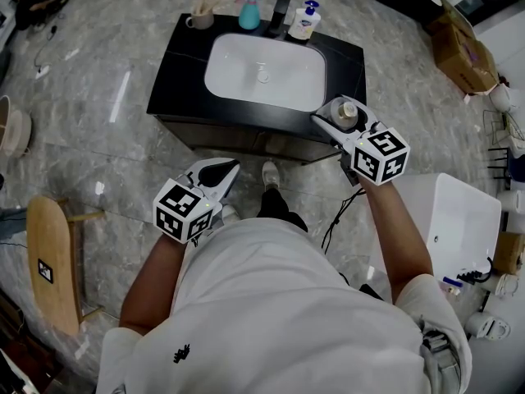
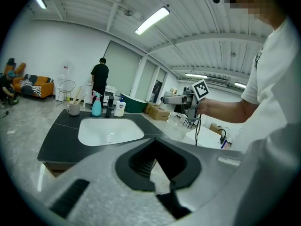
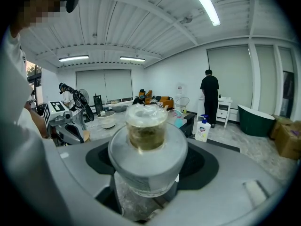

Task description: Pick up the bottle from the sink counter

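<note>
Right gripper [image 3: 148, 142]: jaws stand wide and are clamped against both sides of the bottle [image 3: 148, 161], a pale grey-white one with a clear cap [image 3: 146, 124]. The bottle sits upright between the jaws, lifted off the counter.

Left gripper [image 2: 155, 142]: jaw tips are together with nothing between them. It is held low at the person's left, well apart from the bottle.

The head view places the held bottle over the front right corner of the black sink counter [image 1: 174, 72], to the right of the white basin [image 1: 262, 76]. How high it hangs above that corner cannot be judged there. Only the right gripper view shows the yellowish tint inside the cap and the jaws flanking the bottle's body. Only the left gripper view shows the right gripper side-on, out past the counter's right end.

Along the counter's back edge, left to right, stand a cup [image 1: 199, 18] holding brushes, a teal spray bottle [image 1: 248, 11], a black tap [image 1: 279, 15] and a white pump bottle [image 1: 304, 23].

Beyond the counter a person [image 2: 99, 81] in black stands with their back turned. This shows in both gripper views, not in the head view.
</note>
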Motion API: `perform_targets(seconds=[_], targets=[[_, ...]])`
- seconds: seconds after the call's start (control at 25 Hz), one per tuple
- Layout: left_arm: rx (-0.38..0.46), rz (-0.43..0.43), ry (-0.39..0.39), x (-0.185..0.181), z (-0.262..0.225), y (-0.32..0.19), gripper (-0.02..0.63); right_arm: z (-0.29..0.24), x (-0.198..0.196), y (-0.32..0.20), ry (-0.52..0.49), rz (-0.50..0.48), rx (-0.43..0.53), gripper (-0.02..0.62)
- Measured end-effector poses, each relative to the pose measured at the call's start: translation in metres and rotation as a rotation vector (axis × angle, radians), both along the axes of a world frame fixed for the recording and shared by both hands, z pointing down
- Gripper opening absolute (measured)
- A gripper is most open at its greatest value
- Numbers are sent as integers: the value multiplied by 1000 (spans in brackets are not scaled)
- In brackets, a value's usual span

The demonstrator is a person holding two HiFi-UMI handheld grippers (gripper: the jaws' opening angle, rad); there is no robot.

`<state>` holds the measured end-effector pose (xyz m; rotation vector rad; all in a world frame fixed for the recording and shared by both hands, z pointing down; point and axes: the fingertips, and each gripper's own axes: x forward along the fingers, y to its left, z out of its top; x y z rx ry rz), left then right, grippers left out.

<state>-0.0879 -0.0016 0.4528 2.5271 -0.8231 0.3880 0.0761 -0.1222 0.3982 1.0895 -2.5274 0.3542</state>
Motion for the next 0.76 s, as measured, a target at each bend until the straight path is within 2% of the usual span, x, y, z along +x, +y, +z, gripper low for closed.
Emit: perform_targets(seconds=[0.76], targets=[[-10,-2,-4,4,3,-23,6,7,10,-22,14,0,-14,357]])
